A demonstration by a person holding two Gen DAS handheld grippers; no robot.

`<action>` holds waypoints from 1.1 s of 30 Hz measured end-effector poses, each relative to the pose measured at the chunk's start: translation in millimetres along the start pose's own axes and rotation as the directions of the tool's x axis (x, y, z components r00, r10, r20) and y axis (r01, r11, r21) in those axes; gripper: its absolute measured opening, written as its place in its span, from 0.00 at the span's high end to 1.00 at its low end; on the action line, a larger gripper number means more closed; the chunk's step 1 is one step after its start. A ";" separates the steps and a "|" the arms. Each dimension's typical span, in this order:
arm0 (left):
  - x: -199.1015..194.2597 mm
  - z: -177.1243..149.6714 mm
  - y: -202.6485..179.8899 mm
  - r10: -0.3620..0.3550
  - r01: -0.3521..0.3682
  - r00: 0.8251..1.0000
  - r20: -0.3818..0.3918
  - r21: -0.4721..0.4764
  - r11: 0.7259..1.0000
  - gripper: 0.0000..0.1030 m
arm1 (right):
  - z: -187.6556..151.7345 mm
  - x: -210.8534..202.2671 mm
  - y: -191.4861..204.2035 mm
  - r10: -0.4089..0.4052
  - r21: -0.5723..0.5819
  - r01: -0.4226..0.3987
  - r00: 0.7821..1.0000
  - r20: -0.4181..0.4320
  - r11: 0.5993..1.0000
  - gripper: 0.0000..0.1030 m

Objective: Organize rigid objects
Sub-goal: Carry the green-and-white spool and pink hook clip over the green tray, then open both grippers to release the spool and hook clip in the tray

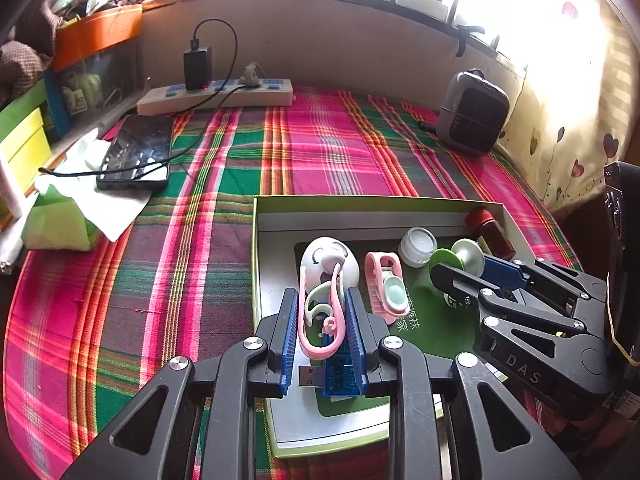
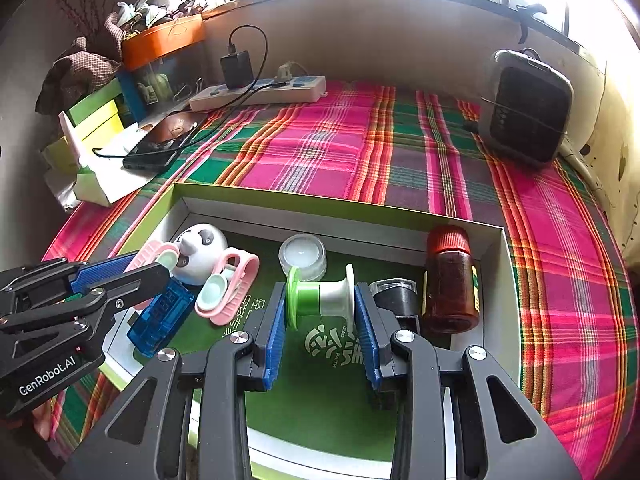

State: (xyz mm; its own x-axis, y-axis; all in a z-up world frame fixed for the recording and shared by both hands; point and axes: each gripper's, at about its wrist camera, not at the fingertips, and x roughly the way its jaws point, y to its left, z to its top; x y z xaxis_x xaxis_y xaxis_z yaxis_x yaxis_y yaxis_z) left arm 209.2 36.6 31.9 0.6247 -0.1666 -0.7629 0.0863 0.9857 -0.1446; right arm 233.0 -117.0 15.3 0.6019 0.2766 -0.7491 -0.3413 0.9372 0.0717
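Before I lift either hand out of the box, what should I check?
1. Right tongs on the spool: pads sit against both flanges. Ok.
2. Left tongs on the pink clip: the clip lies between the pads, but contact is unclear. Cannot tell.
3. Blue USB tester: it lies right under the left tongs and could snag. Not ok.
4. Brown bottle: upright, apart from the right tongs. Ok.
5. Black-capped jar: crowds the right tongs' outer finger. Not ok.
6. Box wall ahead: nothing leaning on it. Ok.
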 end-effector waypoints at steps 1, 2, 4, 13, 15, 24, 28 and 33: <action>1.3 0.1 0.4 -0.001 0.001 1.000 -0.004 -0.002 1.000 0.78 | 0.1 0.8 0.0 -0.001 0.001 0.001 1.000 -0.001 1.000 0.67; 2.1 0.4 0.6 -0.001 0.001 1.000 -0.004 -0.002 1.000 0.78 | 0.3 1.8 0.0 -0.001 0.001 0.001 1.000 -0.001 1.000 0.67; 2.4 1.3 0.5 -0.001 0.001 1.000 -0.003 -0.001 1.000 0.78 | 0.3 3.0 0.1 -0.001 0.000 0.001 1.000 -0.002 1.000 0.67; 3.1 2.6 0.1 0.002 -0.002 1.000 -0.003 -0.001 1.000 0.78 | 0.7 4.7 1.0 0.007 -0.004 -0.007 1.000 0.000 1.000 0.67; 3.2 2.7 0.1 0.003 -0.003 1.000 -0.003 0.000 1.000 0.78 | 0.6 4.8 0.8 0.012 -0.004 -0.012 1.000 0.001 1.000 0.67; 3.7 2.8 -0.9 0.007 -0.006 1.000 -0.002 0.003 1.000 0.78 | 0.0 5.2 2.4 0.020 -0.010 -0.020 1.000 0.000 1.000 0.67; 3.8 2.7 -1.0 0.007 -0.007 1.000 -0.002 0.004 1.000 0.78 | -0.3 6.1 2.4 0.017 -0.008 -0.018 1.000 -0.008 1.000 0.67; 4.2 2.8 -1.8 0.004 -0.004 1.000 -0.004 0.004 1.000 0.76 | 0.1 6.1 2.2 0.017 -0.008 -0.017 1.000 -0.005 1.000 0.66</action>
State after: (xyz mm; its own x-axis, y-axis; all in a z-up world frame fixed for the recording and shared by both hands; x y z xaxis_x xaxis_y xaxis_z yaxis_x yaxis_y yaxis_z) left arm 213.9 34.2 30.7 0.6221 -0.1623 -0.7659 0.0869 0.9865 -0.1385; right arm 235.9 -113.3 11.0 0.5922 0.2916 -0.7512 -0.3577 0.9305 0.0792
